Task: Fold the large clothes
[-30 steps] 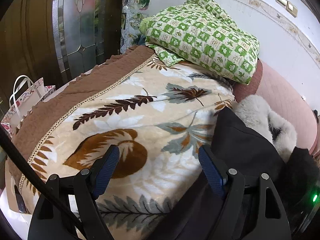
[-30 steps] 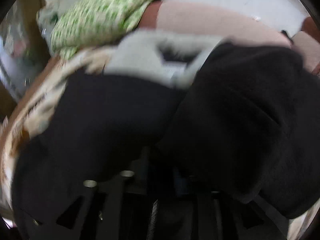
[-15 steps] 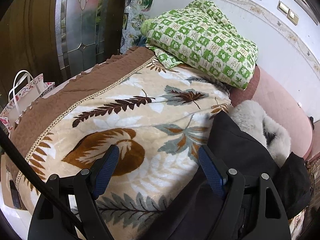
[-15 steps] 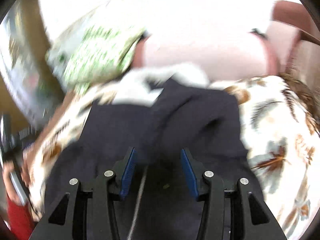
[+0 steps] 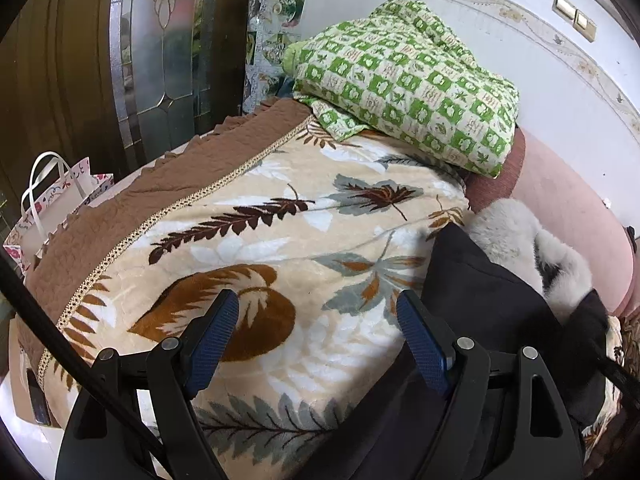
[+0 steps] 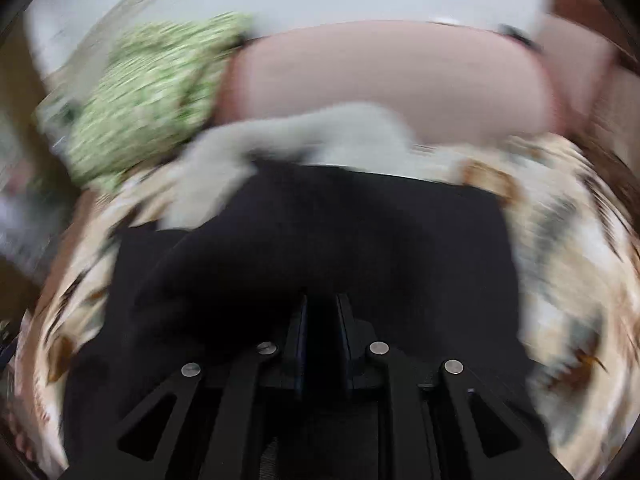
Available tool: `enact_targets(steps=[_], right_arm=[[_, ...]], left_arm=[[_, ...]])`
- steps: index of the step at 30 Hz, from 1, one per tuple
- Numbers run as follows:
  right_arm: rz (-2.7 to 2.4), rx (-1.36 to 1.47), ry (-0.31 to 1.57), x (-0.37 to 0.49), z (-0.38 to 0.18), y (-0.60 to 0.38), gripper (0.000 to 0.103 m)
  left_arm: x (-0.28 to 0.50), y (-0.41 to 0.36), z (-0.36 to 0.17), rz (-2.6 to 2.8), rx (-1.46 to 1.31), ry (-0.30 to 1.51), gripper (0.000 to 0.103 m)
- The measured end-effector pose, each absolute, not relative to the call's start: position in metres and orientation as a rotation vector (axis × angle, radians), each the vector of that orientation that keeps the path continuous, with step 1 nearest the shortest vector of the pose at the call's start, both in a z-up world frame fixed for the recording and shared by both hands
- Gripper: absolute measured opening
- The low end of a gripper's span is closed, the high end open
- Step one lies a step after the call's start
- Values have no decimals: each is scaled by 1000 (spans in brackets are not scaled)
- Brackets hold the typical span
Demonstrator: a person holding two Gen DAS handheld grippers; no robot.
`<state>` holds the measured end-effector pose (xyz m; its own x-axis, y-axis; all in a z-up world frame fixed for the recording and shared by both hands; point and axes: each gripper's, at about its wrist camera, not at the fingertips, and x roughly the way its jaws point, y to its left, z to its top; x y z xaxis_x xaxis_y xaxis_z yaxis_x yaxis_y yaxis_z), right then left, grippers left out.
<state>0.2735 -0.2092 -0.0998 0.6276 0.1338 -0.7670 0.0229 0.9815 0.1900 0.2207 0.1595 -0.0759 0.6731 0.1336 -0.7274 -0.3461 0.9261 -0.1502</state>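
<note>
A large black coat (image 5: pixel 480 304) with a white fur collar (image 5: pixel 516 236) lies on a bed under a leaf-patterned blanket (image 5: pixel 280 240). My left gripper (image 5: pixel 318 332) is open and empty, held above the blanket beside the coat's left edge. In the blurred right wrist view the coat (image 6: pixel 320 240) fills the middle, its fur collar (image 6: pixel 304 136) at the far side. My right gripper (image 6: pixel 322 320) has its jaws nearly together with black coat fabric between them.
A green checked quilt (image 5: pixel 404 80) is piled at the head of the bed. A pink headboard cushion (image 5: pixel 568 208) runs along the white wall. A white paper bag (image 5: pixel 52 204) stands left of the bed by a glass-panelled door (image 5: pixel 168 52).
My right gripper, open half a second ago, has closed on the coat and is moving fast, blurring its view. My left gripper has stayed open and nearly still.
</note>
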Motion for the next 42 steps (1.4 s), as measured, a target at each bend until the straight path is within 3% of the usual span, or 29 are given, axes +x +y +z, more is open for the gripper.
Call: enact_targets(steps=[5, 8, 10, 14, 21, 29, 32, 36, 37, 42], right_arm=[[257, 77, 971, 298, -122, -109, 19], [262, 32, 905, 272, -114, -96, 32], [254, 35, 876, 251, -108, -105, 33], [197, 70, 801, 197, -99, -150, 45], [31, 162, 683, 131, -105, -239, 47], [-10, 330, 617, 115, -100, -315, 49], [-15, 387, 587, 112, -95, -330, 57], [-126, 301, 580, 109, -98, -339, 57], [-147, 287, 579, 108, -98, -342, 57], [-159, 342, 565, 110, -96, -354, 57]], left_arm=[[226, 157, -81, 248, -285, 814, 80], [228, 151, -84, 208, -281, 822, 80], [230, 142, -85, 148, -275, 826, 80], [232, 115, -88, 6, -256, 845, 80], [228, 60, -89, -178, -166, 866, 80], [302, 6, -110, -244, -213, 1012, 80], [329, -11, -131, -309, -284, 1109, 79], [325, -33, -137, -334, -264, 1162, 15], [321, -36, -134, -332, -254, 1156, 9], [285, -19, -94, -377, -287, 1080, 7]])
